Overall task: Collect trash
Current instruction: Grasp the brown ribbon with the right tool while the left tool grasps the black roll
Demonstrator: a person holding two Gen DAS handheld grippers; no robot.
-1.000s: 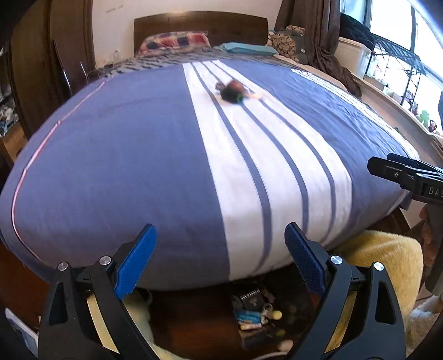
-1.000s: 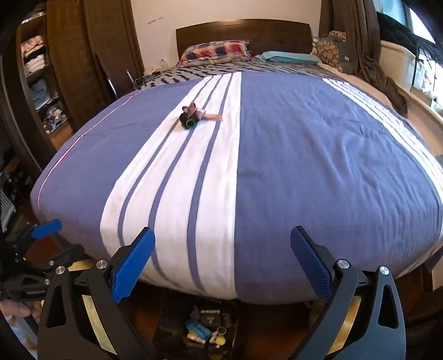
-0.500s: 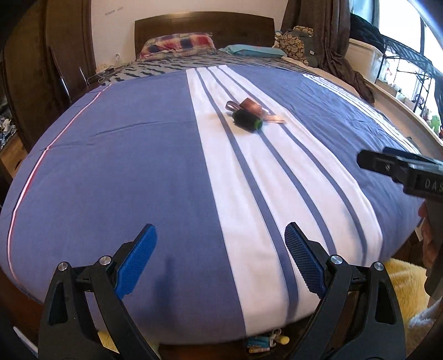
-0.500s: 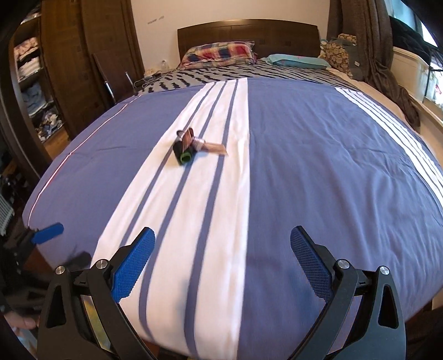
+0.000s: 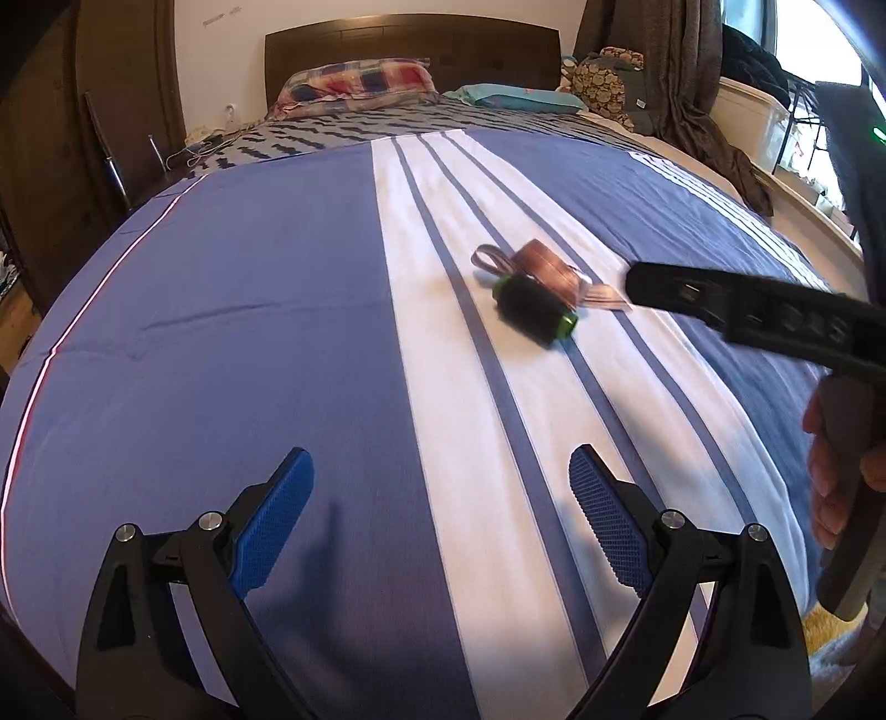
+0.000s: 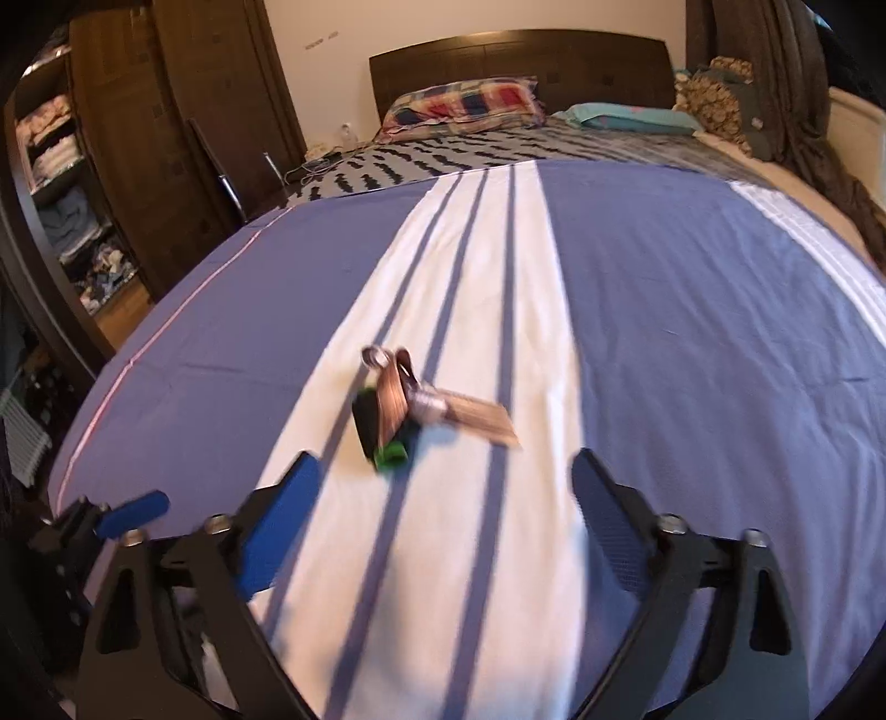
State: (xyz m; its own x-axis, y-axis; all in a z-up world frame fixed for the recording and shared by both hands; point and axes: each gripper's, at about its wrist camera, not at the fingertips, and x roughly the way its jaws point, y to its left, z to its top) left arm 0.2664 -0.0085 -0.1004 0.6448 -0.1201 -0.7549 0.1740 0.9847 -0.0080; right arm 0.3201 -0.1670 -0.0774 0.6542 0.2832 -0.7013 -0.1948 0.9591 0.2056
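A black roll with green ends lies on the white stripe of the blue bedspread, with a brown curled wrapper against its far side. Both show in the right wrist view too, the roll and the wrapper. My left gripper is open and empty, well short of the roll. My right gripper is open and empty, close in front of the trash. One right finger reaches in just right of the wrapper in the left wrist view.
The bed has a dark wooden headboard, a plaid pillow and a teal pillow at the far end. A wooden wardrobe stands to the left. Dark curtains and clothes hang at the right.
Both grippers have moved forward over the bed toward the trash, which now looks larger and nearer. The right gripper has come in beside the wrapper. Both stay open.
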